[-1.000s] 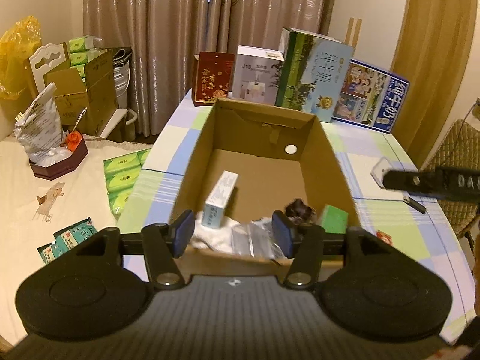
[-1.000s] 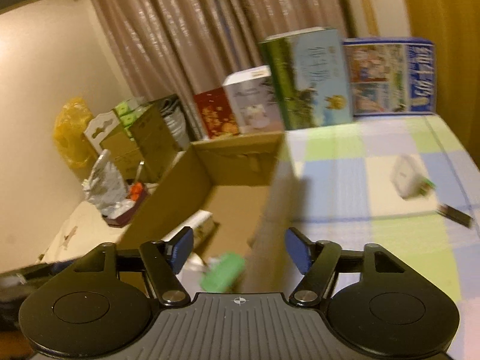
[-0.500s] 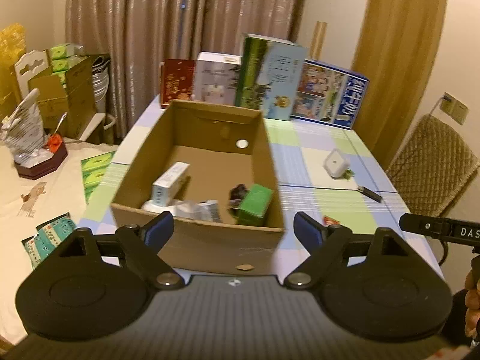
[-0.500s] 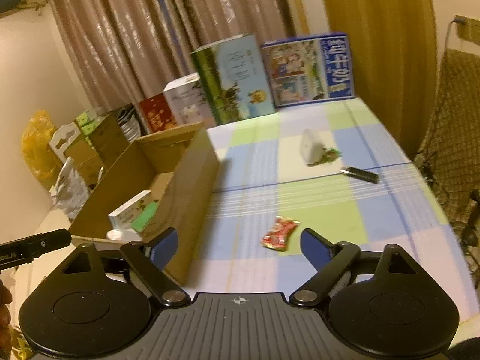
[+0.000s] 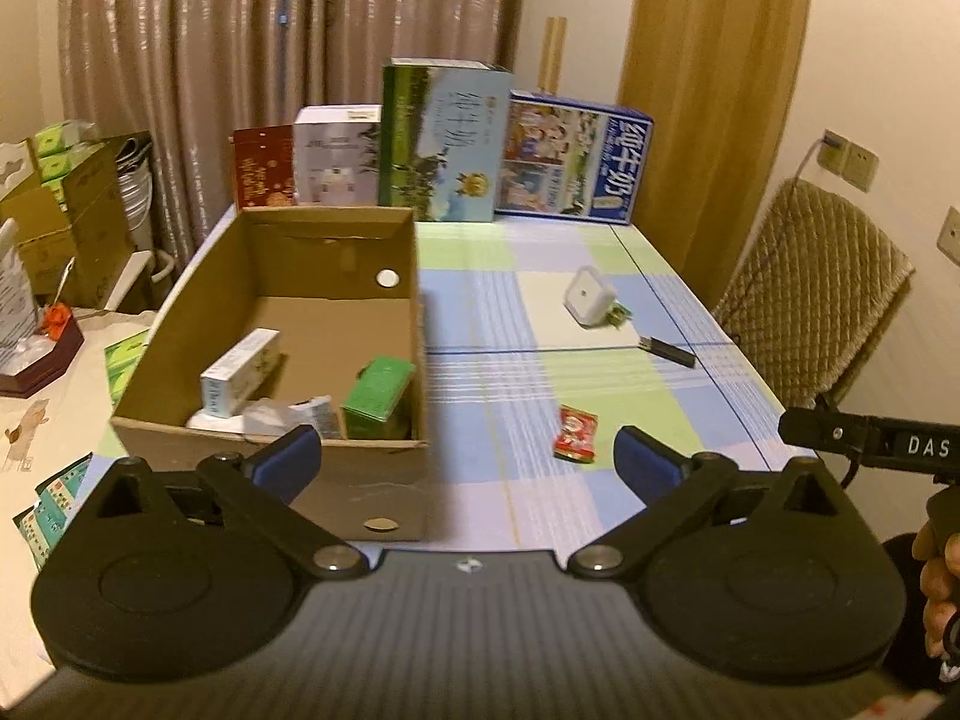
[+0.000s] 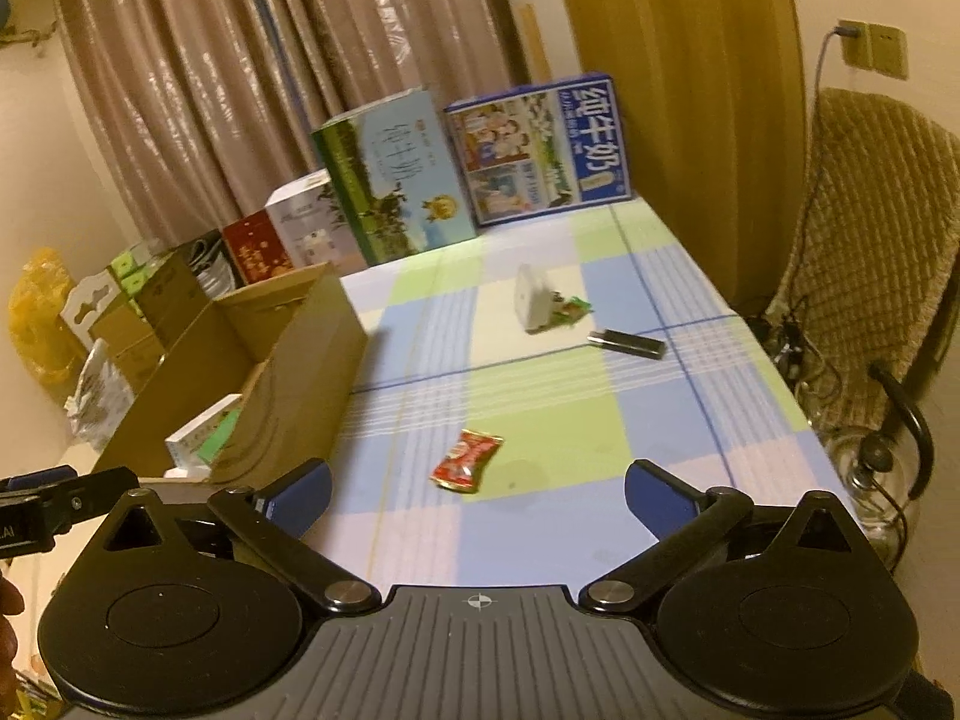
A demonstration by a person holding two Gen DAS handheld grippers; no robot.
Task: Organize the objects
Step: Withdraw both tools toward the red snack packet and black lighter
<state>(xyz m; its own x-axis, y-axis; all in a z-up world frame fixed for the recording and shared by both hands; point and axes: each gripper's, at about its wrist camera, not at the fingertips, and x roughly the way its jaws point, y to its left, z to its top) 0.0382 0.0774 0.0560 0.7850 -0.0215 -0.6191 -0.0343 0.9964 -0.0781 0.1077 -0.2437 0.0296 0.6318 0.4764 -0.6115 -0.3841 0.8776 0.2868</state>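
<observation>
Both grippers, left [image 5: 467, 461] and right [image 6: 477, 491], are spread wide and empty above the checked tablecloth [image 6: 540, 396], where a red foil snack packet [image 6: 467, 460] lies right of the open brown cardboard box [image 5: 273, 324] containing a green carton [image 5: 378, 389] and a white carton [image 5: 240, 371].

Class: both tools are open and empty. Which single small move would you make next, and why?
Probably lower the right tool onto the red packet: it lies loose on the table, nearest that tool's open jaws, while the cardboard box already holds other items.
</observation>
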